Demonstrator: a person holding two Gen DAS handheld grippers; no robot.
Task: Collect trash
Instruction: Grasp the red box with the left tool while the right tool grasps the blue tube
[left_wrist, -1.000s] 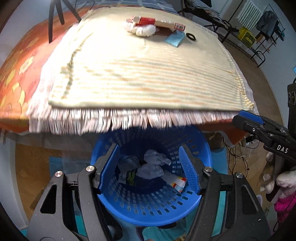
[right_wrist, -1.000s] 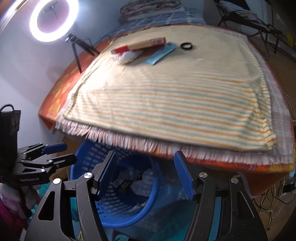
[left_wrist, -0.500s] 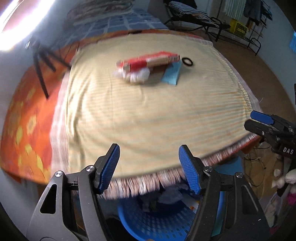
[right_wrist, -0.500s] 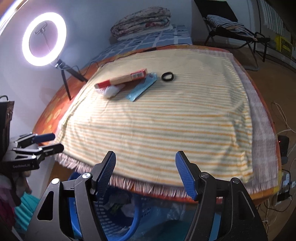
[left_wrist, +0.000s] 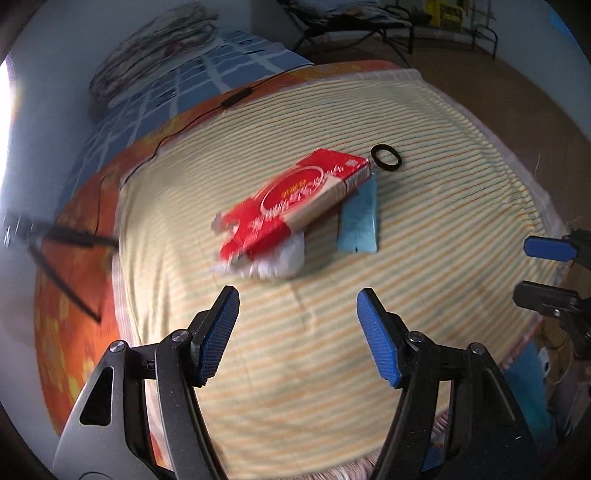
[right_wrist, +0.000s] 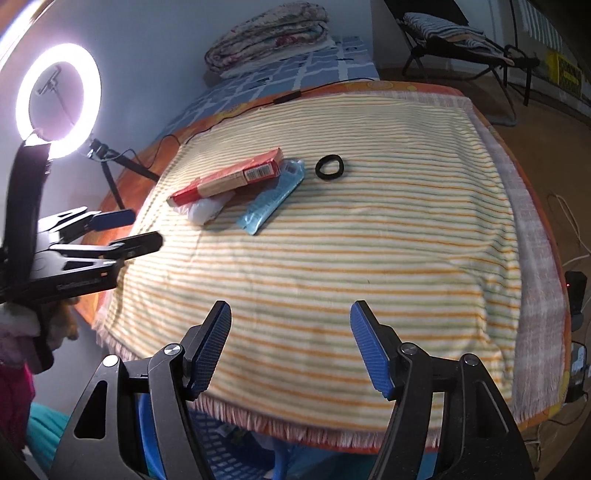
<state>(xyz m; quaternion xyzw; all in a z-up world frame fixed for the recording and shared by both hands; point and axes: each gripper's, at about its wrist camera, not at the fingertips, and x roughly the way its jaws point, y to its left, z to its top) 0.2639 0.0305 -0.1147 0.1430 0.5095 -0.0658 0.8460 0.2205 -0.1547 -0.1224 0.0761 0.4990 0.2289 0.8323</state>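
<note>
A red and tan carton (left_wrist: 295, 201) (right_wrist: 227, 181) lies on the striped blanket (left_wrist: 424, 229) (right_wrist: 369, 240), partly over a crumpled white tissue (left_wrist: 277, 260) (right_wrist: 203, 210). A light blue wrapper (left_wrist: 359, 218) (right_wrist: 271, 201) lies beside it, and a black ring (left_wrist: 386, 157) (right_wrist: 329, 167) sits just beyond. My left gripper (left_wrist: 297, 332) hovers open and empty just short of the tissue. My right gripper (right_wrist: 290, 338) is open and empty over the blanket's near part, well short of the trash. The blue basket (right_wrist: 221, 446) shows below the fringe.
A lit ring light (right_wrist: 57, 98) on a tripod stands left of the bed. A folded quilt (right_wrist: 267, 37) lies at the head. A folding chair (right_wrist: 461, 40) stands on the floor behind. Cables and a charger (right_wrist: 574, 295) hang at the right edge.
Both grippers have risen from over the blue basket and moved out over the blanket toward the trash. The left came further and rolled; the carton now looms close ahead of it.
</note>
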